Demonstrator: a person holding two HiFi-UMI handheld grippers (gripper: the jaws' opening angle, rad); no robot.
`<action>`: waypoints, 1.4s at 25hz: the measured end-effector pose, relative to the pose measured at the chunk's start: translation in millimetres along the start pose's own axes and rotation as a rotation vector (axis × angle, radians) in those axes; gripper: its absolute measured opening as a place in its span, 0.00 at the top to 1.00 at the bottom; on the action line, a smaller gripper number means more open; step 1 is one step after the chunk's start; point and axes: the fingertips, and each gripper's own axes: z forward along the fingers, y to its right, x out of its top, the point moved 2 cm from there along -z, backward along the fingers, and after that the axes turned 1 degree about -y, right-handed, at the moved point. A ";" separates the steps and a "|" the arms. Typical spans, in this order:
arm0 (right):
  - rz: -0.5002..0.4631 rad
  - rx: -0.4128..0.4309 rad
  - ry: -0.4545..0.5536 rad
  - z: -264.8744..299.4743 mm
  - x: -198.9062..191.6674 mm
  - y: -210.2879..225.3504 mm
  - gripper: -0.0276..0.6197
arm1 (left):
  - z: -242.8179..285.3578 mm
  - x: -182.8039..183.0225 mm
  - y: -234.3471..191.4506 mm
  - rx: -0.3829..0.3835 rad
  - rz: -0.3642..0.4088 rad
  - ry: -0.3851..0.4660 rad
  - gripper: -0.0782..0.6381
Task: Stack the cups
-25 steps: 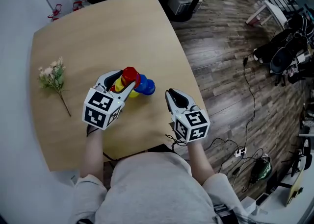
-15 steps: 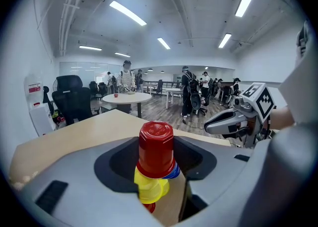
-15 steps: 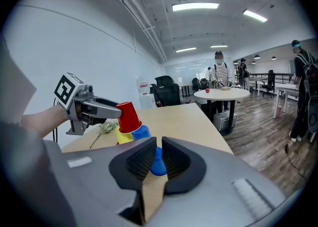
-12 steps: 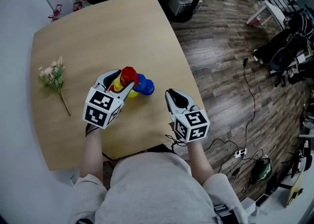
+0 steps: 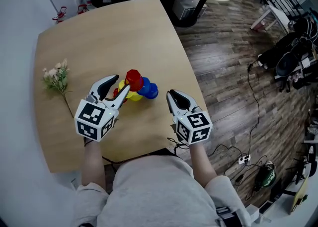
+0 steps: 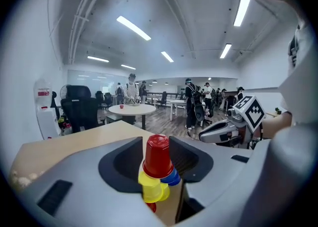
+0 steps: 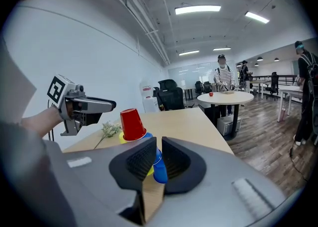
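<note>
Stacked cups on the counter (image 5: 99,32), a hand-held gripper at each side.
A flower sprig (image 5: 55,78) lies near the counter's left edge. The left hand-held gripper (image 5: 122,83) has its jaws apart and closing, pads clear of the cup stack (image 5: 135,86) at their tips. In the stack, a red cup (image 5: 133,77) tops yellow and blue ones. The right hand-held gripper (image 5: 172,95), near the stack, has its jaws almost together, holding nothing.

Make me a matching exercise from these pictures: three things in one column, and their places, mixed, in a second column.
1 yellow cups
2 blue cups
3 flowers

A lying alone at the left of the table
B under the red cup, on its right
C under the red cup, on its left

Pairs: 1-C, 2-B, 3-A
</note>
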 end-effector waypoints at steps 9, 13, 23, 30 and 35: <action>-0.039 0.023 0.061 -1.5 23.2 -19.7 0.92 | -52.6 12.5 -10.8 0.182 -0.016 0.158 0.88; -0.062 0.021 0.093 -8.8 34.1 -28.1 0.92 | -74.2 16.5 -11.6 0.232 -0.009 0.209 0.88; -0.125 -0.006 0.203 -36.5 65.4 -48.9 0.94 | -112.1 30.5 -3.4 0.284 -0.001 0.334 0.88; -0.121 -0.033 0.285 -57.1 81.1 -57.5 0.94 | -135.1 34.6 -3.4 0.317 0.010 0.397 0.88; -0.119 -0.060 0.333 -69.2 87.5 -63.0 0.94 | -147.5 34.5 -5.5 0.327 -0.006 0.435 0.88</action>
